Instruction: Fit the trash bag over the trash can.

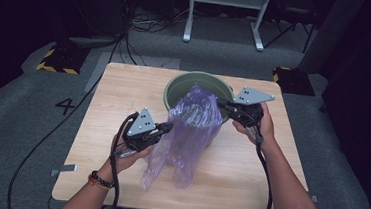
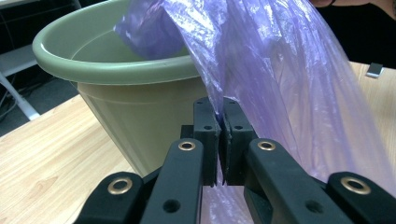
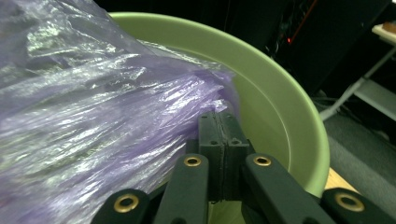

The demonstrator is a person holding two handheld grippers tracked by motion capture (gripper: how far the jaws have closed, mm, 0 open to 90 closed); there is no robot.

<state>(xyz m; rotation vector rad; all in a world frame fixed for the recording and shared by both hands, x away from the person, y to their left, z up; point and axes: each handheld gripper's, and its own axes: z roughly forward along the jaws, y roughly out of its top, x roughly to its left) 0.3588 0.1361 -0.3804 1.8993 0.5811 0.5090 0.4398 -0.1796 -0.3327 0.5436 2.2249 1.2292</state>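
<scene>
From the left: the left gripper [image 1: 164,128] is clamped on the purple plastic bag [image 1: 191,130], its jaws pressed together with a fold of film pinched between them, seen plainly in the left gripper view [image 2: 218,123]; this hold sits on the bag's near-left edge, just in front of the green bin's outer wall [image 2: 135,116]; the wooden table [image 1: 118,109] carries the bin toward its far side.

Centre: the bag hangs mostly outside the green bin [image 1: 175,86]; its upper part drapes over the near rim, and its lower end trails down onto the table in front; a small lobe of film lies just past the rim [image 2: 149,32].

Right: the right gripper [image 1: 222,105] is likewise closed on the bag, jaws shut on a gathered edge [image 3: 219,126] directly over the rim [image 3: 280,88].

Judged progress: the bag is held at two points and brought to the bin; lining appears barely begun; remaining work, by estimate, is to spread the mouth, lower the body into the bin, and fold the edge over the rim all round.
</scene>
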